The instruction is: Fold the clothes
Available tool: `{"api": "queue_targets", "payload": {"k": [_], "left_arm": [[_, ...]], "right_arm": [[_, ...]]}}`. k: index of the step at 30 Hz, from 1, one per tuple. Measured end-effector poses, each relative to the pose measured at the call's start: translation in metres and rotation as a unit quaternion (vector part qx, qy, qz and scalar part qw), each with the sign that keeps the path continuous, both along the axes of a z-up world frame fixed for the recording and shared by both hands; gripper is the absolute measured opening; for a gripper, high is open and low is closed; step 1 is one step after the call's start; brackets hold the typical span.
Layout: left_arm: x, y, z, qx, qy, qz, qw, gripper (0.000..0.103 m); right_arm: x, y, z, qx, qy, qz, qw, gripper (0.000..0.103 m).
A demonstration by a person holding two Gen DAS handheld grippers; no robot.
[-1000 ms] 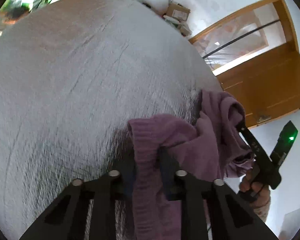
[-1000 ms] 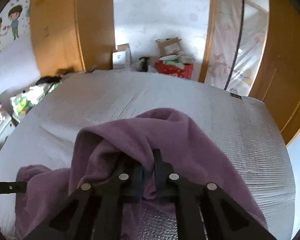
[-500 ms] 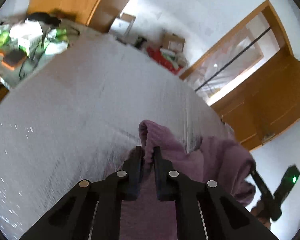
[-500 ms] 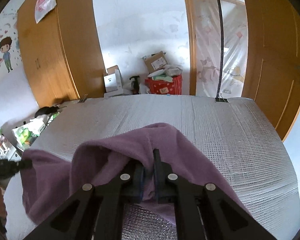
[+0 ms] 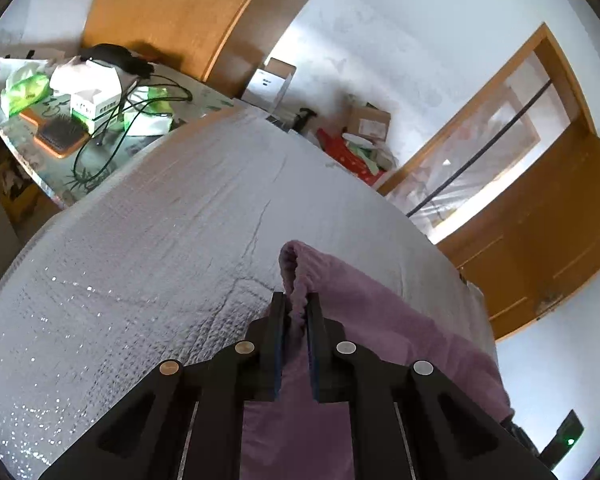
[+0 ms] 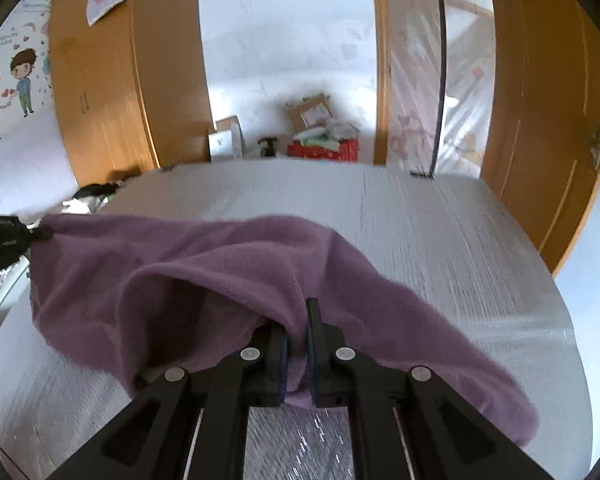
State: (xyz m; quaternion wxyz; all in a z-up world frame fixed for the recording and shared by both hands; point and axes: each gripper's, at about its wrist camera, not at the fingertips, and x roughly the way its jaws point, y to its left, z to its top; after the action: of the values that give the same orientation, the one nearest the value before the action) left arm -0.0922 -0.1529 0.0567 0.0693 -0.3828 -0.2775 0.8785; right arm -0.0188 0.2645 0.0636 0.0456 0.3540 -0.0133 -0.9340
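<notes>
A purple knitted garment [image 6: 204, 264] hangs stretched between my two grippers above a silver-grey quilted bed [image 6: 440, 224]. My right gripper [image 6: 298, 316] is shut on one edge of it, and the cloth drapes over both fingers. In the left wrist view my left gripper [image 5: 298, 308] is shut on a ribbed hem of the same purple garment [image 5: 380, 320], which trails off to the lower right. The left gripper shows again at the left edge of the right wrist view as a black tip [image 6: 16, 232] pinching the cloth's far corner.
A side table [image 5: 60, 176] left of the bed holds boxes, a hairbrush and cables. Cardboard boxes and a red bag [image 6: 324, 148] sit on the floor past the bed's far edge. An orange wooden door [image 5: 548, 232] stands to the right.
Both grippers have risen and spread apart, lifting the bunched garment off the bed and pulling it out wide between them. Both stayed shut on the cloth.
</notes>
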Motion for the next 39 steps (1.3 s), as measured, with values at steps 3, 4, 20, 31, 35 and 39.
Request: {"api": "queue_targets", "payload": {"k": [3,4,20,31,35,39], "left_arm": [[0.009,0.004,0.005,-0.007,0.02,-0.013,0.9997,0.01],[0.011,0.004,0.007,-0.006,0.027,-0.017,0.9995,0.01],[0.049,-0.003,0.036,0.012,0.165,-0.066,0.9841,0.008],[0.037,-0.003,0.018,-0.007,0.112,-0.084,0.9901,0.008],[0.023,0.003,0.009,-0.016,0.079,-0.099,0.9919,0.012],[0.014,0.012,0.001,-0.026,0.055,-0.113,0.9917,0.013]], "right_arm": [[0.003,0.004,-0.013,0.008,-0.032,0.005,0.999,0.008],[0.003,0.004,-0.016,0.015,-0.041,0.004,0.999,0.008],[0.015,0.02,0.036,-0.084,-0.039,0.071,0.993,0.015],[0.009,-0.001,0.052,-0.088,-0.025,0.087,0.992,0.015],[-0.004,-0.016,0.066,-0.076,-0.01,0.116,0.99,0.017],[-0.042,-0.038,0.071,-0.054,-0.019,0.151,0.987,0.026]]}}
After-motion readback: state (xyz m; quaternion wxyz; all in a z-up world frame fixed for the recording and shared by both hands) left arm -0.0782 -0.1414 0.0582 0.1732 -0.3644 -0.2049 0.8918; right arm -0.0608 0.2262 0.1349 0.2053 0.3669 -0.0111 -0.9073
